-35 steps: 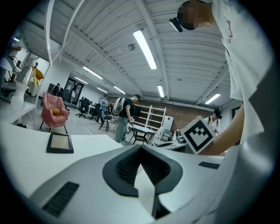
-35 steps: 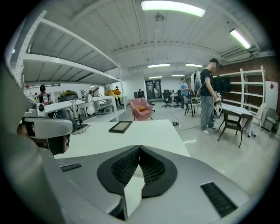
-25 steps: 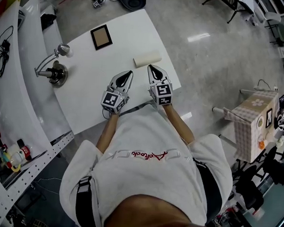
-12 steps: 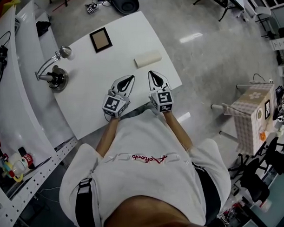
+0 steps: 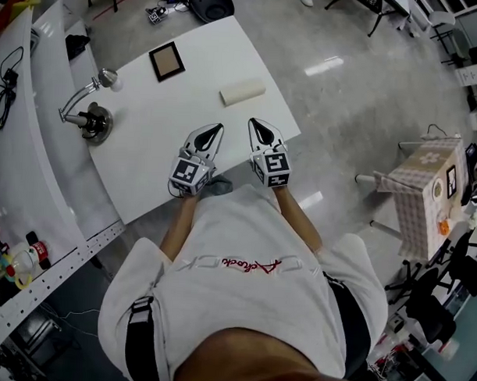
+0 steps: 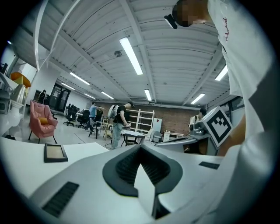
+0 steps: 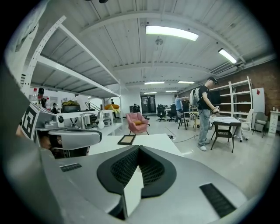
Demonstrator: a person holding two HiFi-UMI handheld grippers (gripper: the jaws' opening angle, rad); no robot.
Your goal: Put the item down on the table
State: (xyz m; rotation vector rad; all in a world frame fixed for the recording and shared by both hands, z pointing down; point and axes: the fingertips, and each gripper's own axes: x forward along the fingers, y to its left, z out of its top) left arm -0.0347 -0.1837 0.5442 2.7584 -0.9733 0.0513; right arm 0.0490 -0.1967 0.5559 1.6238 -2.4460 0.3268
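A cream rolled item (image 5: 243, 93) lies on the white table (image 5: 146, 143), towards its right edge. My left gripper (image 5: 215, 129) and right gripper (image 5: 256, 124) hover side by side over the table's near edge, a short way short of the item. Both point away from the person. In the left gripper view the jaws (image 6: 139, 147) meet in a closed seam with nothing between them. The right gripper's jaws (image 7: 138, 148) are likewise shut and empty. Neither touches the item.
A dark picture frame (image 5: 166, 61) lies at the table's far end. A desk lamp (image 5: 89, 114) stands at the left edge beside a white shelf unit (image 5: 21, 162). Open floor (image 5: 359, 96) lies right of the table. Several people stand far off in the room.
Both grippers have drawn back slightly towards the person, so the gap to the cream item has grown. Their jaws have stayed shut.
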